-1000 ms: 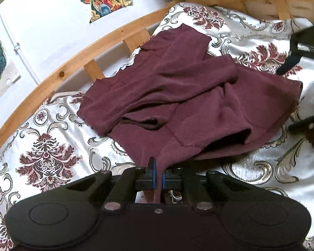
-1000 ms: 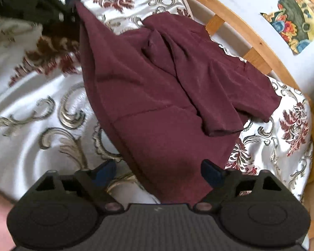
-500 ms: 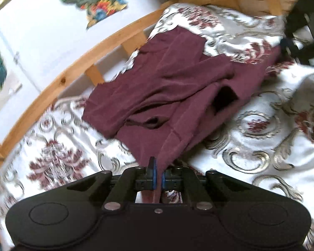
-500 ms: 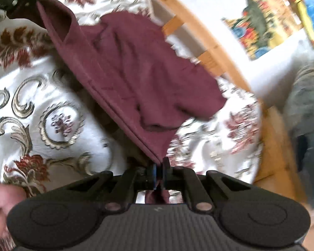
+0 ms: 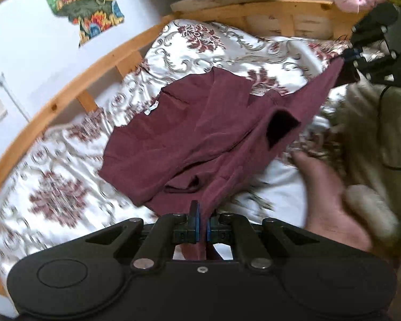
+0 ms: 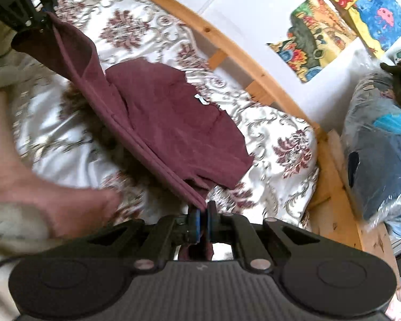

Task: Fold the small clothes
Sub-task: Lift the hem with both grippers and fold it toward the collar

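Both tools clamp maroon garment (image 5: 189, 139) hem, stretched between

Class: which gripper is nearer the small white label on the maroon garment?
Hard to call. The left gripper and right gripper each clamp a hem corner of the maroon garment, roughly equally far from the white label.

Maroon shirt (image 5: 200, 133), soft matt knit cloth; under it a glossy satin bedspread (image 5: 66, 182), shiny in the light; bare pale wood on the far bed frame (image 6: 227, 45); right, a crinkly clear plastic bag (image 6: 382, 144); matt black plastic grippers
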Demonstrator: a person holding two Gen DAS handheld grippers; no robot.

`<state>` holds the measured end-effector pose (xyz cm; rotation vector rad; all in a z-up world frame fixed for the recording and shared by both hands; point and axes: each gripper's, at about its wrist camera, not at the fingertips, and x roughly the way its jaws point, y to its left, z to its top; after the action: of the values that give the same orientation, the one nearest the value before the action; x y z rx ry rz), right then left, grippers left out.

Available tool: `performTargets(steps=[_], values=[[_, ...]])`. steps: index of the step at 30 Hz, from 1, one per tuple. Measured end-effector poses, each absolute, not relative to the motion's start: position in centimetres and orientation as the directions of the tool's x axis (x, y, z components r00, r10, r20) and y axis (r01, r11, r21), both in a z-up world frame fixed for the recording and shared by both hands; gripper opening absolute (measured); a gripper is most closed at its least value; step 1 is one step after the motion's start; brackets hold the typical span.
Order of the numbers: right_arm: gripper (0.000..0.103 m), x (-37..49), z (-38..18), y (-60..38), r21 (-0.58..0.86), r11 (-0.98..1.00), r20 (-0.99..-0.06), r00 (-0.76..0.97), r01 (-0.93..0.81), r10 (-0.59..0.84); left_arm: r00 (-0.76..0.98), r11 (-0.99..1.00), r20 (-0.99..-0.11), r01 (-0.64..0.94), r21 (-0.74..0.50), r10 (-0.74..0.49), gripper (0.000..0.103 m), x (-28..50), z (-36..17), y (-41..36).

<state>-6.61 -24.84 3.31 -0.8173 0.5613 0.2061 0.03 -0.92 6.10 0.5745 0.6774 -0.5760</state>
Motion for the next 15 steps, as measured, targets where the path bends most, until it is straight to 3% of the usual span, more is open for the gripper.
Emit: performTargets(steps=[5,15], values=[[0.006,-6.9,4.1,-24.3,-0.642,0.674,-0.516,0.856,-0.365,-0.028,0.669,0.753,-0.689,0.596,0.277,-0.277,0.005,0.1,6.5,-0.4],[0.006,4.4,4.8,-23.0,-0.706,0.697,-0.275,0.956,-0.128,-0.102,0.847,0.817,-0.512,0.392,0.423,-0.141,0.007,10.2,7.6,-2.8]])
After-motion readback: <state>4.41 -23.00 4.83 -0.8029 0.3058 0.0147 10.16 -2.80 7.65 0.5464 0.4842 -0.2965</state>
